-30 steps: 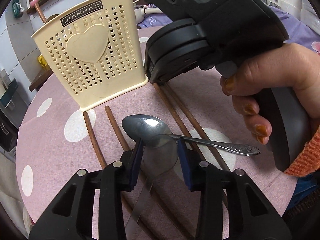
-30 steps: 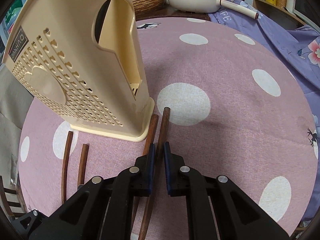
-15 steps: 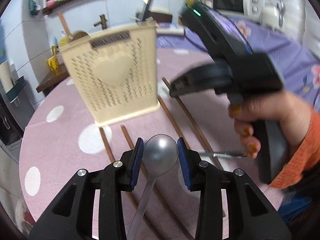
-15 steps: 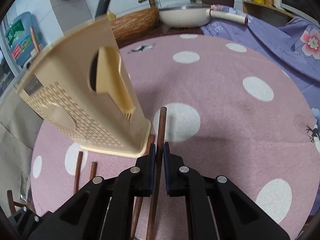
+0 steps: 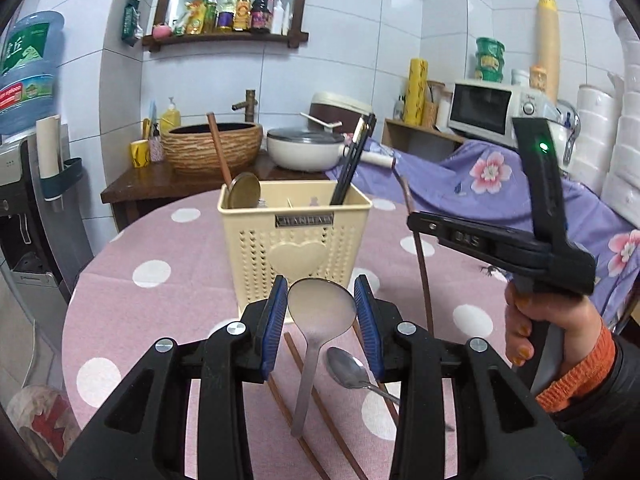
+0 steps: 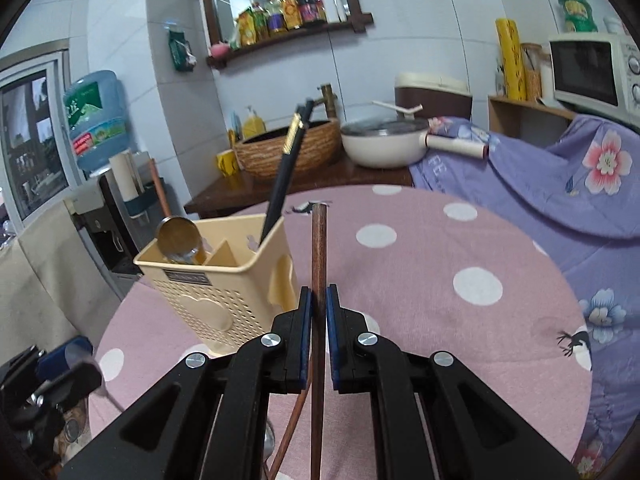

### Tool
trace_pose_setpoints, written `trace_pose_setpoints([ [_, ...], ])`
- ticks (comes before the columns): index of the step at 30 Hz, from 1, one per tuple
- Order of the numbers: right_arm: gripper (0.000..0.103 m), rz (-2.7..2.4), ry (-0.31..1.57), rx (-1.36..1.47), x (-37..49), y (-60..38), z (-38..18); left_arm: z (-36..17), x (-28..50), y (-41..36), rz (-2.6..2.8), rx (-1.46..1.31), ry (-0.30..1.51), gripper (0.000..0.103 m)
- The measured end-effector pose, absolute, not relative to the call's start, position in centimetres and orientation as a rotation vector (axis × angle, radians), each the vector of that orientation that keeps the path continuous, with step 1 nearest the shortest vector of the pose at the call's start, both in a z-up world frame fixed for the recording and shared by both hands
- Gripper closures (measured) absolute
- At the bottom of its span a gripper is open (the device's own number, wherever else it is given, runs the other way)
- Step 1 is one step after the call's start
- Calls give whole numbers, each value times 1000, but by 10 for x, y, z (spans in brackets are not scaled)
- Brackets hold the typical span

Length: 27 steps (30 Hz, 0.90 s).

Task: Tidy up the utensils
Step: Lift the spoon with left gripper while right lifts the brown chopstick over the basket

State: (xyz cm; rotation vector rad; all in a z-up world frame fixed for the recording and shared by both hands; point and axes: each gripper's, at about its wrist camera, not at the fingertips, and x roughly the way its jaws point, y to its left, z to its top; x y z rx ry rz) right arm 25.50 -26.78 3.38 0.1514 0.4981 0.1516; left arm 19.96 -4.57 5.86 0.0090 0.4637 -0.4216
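Between left claw (image 5: 321, 320) pads, gripped spoon (image 5: 320, 312), right claw (image 6: 317, 332) clamping 1 chopstick (image 6: 319, 252)

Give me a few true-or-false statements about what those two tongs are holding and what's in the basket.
1. The left tongs grip a silver metal spoon. True.
2. The right tongs are empty. False: they pinch a brown wooden chopstick.
3. The cream perforated plastic basket lies tipped over. False: it stands upright.
4. Black chopsticks stand in the basket. True.
5. The pink polka-dot tablecloth holds no more utensils. False: another steel spoon lies there.
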Motion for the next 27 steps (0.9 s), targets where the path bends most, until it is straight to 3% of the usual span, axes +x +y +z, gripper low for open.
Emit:
trace_pose_setpoints([
  [18, 95, 248, 379, 162, 224, -269, 87, 91, 209, -30, -432, -64, 423, 68],
  [27, 95, 268, 194, 175, 228, -253, 148, 150, 250, -18, -454, -197, 358, 68],
])
